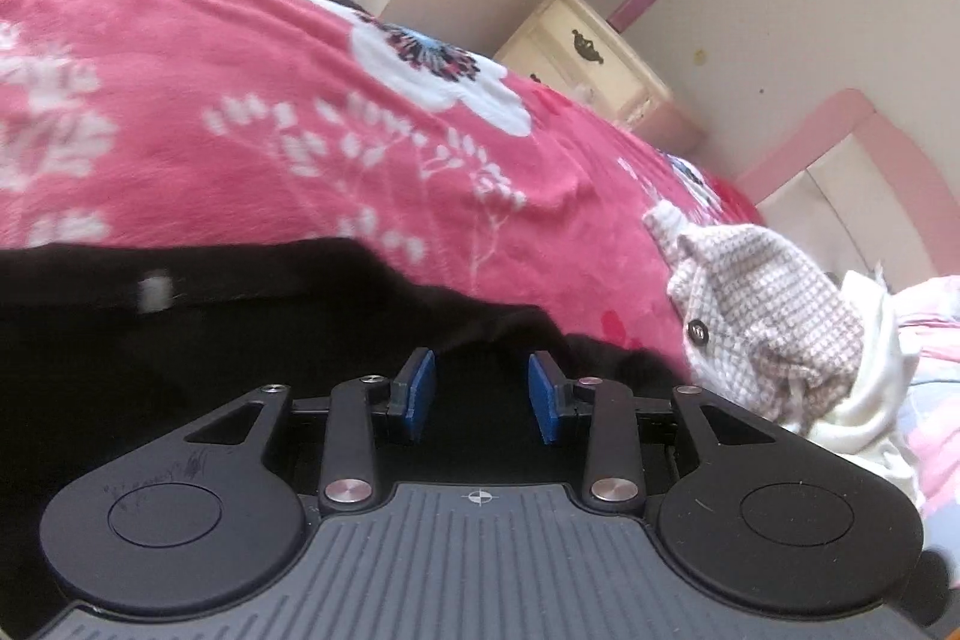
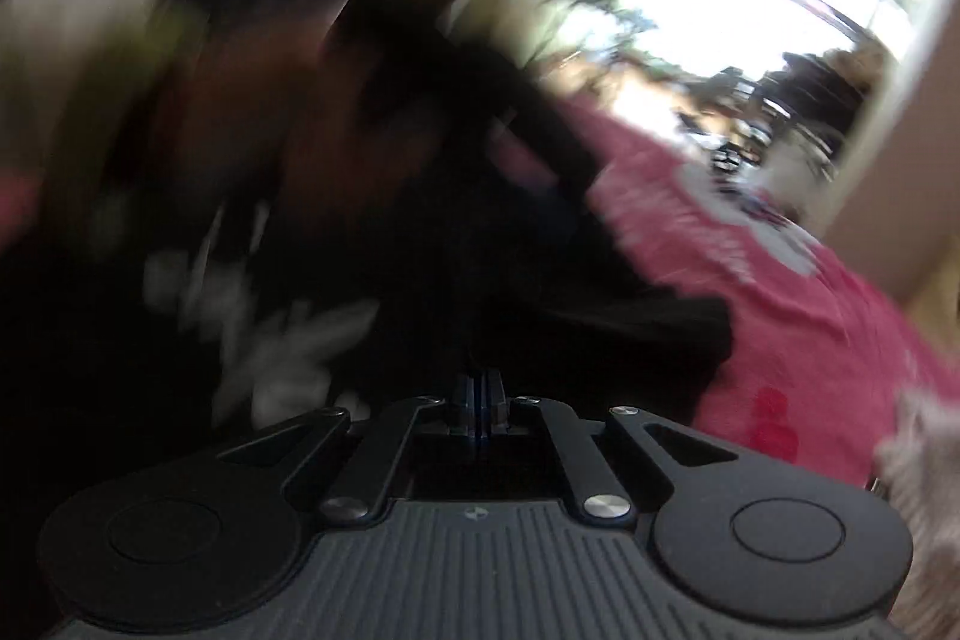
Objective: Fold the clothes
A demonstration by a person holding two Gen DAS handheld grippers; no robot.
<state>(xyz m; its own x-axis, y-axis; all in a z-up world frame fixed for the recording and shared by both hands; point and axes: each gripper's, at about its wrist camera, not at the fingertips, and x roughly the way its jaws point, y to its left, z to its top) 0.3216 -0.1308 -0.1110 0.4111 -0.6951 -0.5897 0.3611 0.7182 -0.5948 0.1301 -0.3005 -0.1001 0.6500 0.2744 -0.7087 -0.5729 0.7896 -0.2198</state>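
Observation:
A black garment (image 1: 210, 340) lies spread on a pink floral bedspread (image 1: 270, 100). My left gripper (image 1: 482, 388) hovers low over its edge, open, with the blue pads (image 1: 420, 388) wide apart and only black cloth below them. The right wrist view is heavily blurred by motion. There my right gripper (image 2: 480, 394) is shut, pads pressed together, and the black garment (image 2: 420, 250) with a white print (image 2: 270, 334) rises straight from the tips, apparently pinched between them.
A checked beige garment with a dark button (image 1: 774, 322) and a white cloth (image 1: 870, 388) are piled at the right of the bed. A cream dresser (image 1: 594, 52) and a pink headboard (image 1: 840, 130) stand beyond. The bedspread (image 2: 780, 310) stretches right toward a bright doorway.

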